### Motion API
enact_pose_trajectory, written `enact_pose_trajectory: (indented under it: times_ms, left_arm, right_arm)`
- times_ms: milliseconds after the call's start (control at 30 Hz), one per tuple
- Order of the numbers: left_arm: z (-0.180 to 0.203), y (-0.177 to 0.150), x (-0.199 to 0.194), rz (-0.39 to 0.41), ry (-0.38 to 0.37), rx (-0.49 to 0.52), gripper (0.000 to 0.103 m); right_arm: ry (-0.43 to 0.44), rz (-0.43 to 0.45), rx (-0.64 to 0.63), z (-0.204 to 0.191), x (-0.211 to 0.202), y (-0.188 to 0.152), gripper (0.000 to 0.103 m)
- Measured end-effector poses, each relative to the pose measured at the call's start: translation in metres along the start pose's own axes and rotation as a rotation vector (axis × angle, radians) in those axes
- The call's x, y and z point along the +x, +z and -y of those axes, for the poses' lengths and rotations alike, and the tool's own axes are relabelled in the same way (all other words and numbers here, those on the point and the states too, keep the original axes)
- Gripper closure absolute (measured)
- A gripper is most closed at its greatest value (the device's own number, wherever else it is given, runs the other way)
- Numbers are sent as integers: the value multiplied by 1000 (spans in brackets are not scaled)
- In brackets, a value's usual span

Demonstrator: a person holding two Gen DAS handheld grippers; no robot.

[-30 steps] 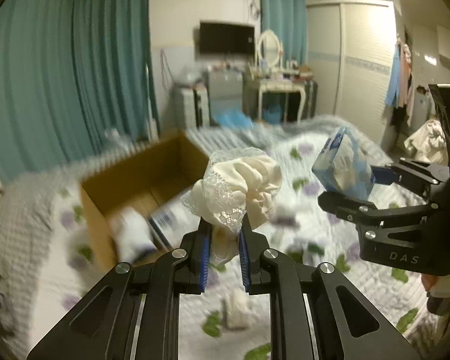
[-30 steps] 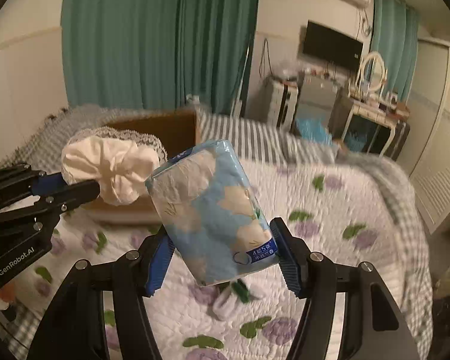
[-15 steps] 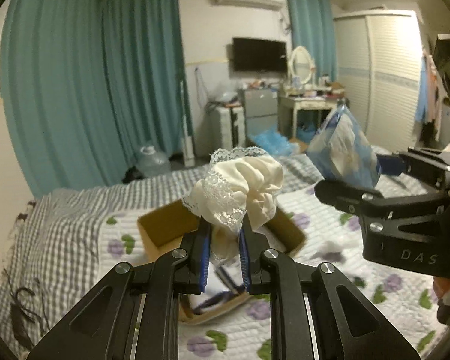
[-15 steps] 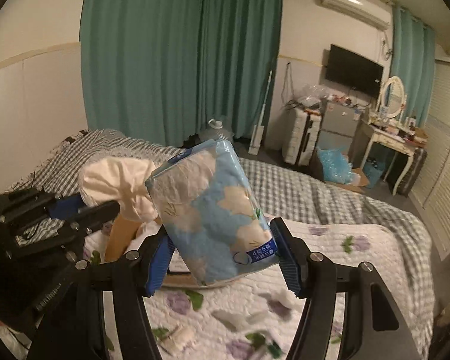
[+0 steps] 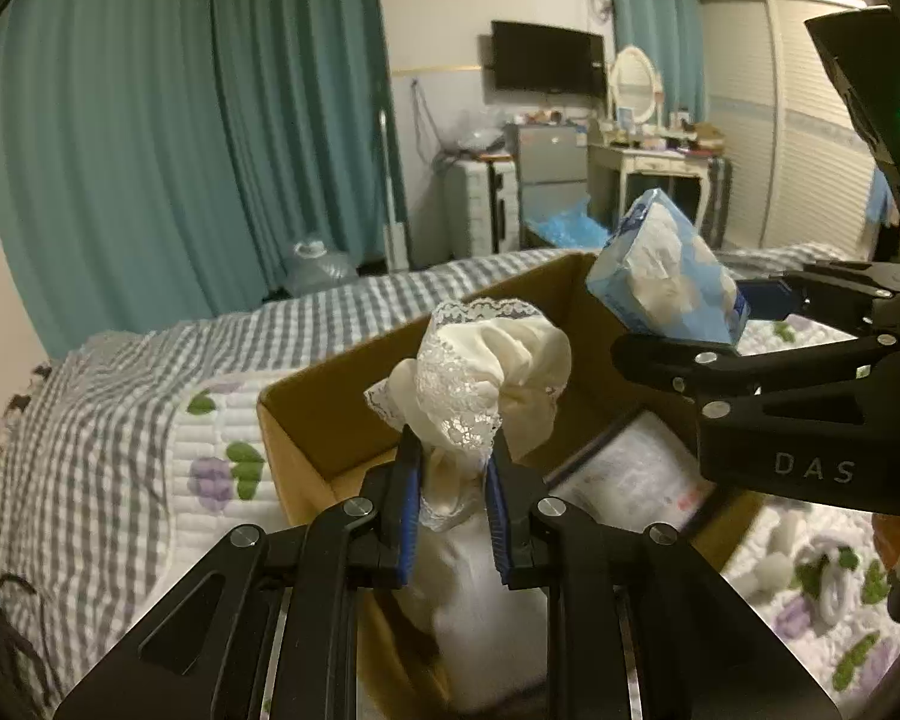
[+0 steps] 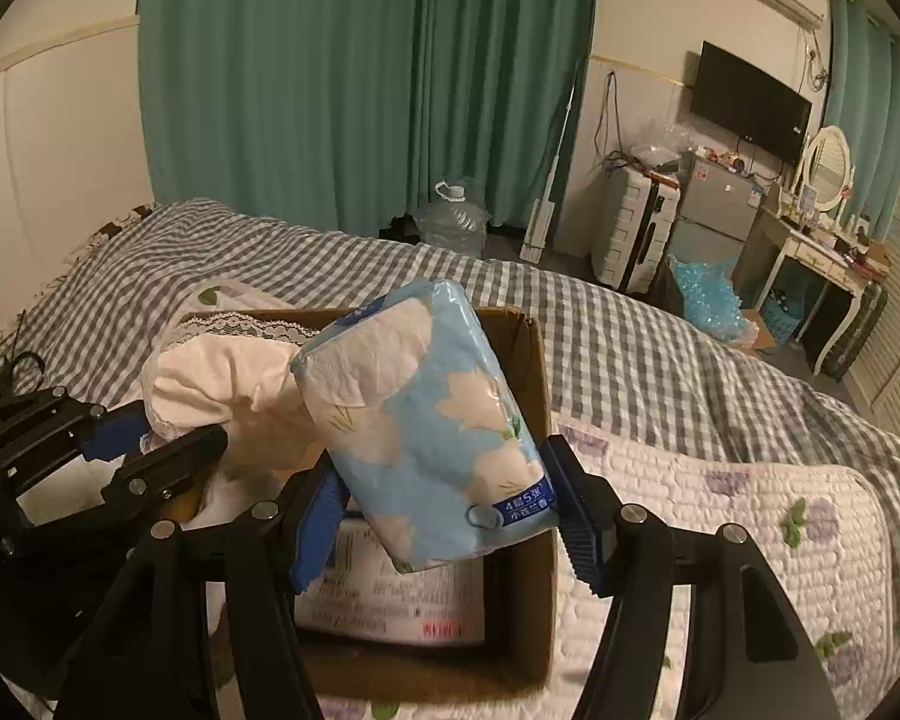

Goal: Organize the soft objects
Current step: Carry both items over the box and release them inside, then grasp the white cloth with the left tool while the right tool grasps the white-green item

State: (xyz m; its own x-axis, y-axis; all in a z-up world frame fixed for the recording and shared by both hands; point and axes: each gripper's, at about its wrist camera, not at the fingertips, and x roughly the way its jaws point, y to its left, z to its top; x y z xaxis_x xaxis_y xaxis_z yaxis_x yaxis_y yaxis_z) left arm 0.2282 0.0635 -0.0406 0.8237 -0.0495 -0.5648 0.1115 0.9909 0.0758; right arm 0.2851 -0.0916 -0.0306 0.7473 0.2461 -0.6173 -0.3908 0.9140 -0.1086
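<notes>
Left gripper (image 5: 450, 501) jaws just easing apart, lacy cloth (image 5: 486, 372) still pinched between them, right gripper (image 6: 444, 516) clamping tissue pack (image 6: 426, 420), cardboard box (image 6: 522, 360) below both.

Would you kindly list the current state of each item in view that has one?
Left gripper: jaws just opening slightly, still pinching the cream lace cloth.
Right gripper: jaws clamped on the blue tissue pack.
Cardboard box: open-topped, a white printed packet lying inside.
Curtains: drawn shut.
Television: screen dark.
</notes>
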Motion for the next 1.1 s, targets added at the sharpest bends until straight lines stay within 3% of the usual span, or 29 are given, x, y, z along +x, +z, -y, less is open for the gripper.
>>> enact_pose_trajectory:
  times_ms: [33,100,133,167,467,633,733,867,1033,1100]
  left_arm:
    - [0,1,2,-8,6,-4,79]
    - [-4,2,10,-31,10,-17,53]
    - [-5,2,11,-37,10,-27,30]
    - [-6,1,10,-32,26,-43,18]
    - [5,9,-25,15,54,-49,18]
    - [14,24,-80,88,53,-52,17]
    - [25,33,-124,140,53,-59,11]
    - [35,38,-167,202,55,-78,11]
    - [49,35,-195,188,-34,-95,11]
    - [58,31,-198,190,-36,-79,11]
  right_arm:
    - [5,-3,2,0,4,1,40]
    - [18,-4,4,3,10,5,36]
    - [25,-2,11,6,12,7,32]
    - [28,3,20,9,12,7,23]
    - [10,62,98,23,-26,11,7]
    - [-33,138,87,28,-102,19,2]
    - [-63,182,62,28,-154,19,2]
    - [-96,193,11,26,-210,7,2]
    - [-142,196,-26,27,-258,-20,2]
    - [-146,179,-37,28,-264,-36,2]
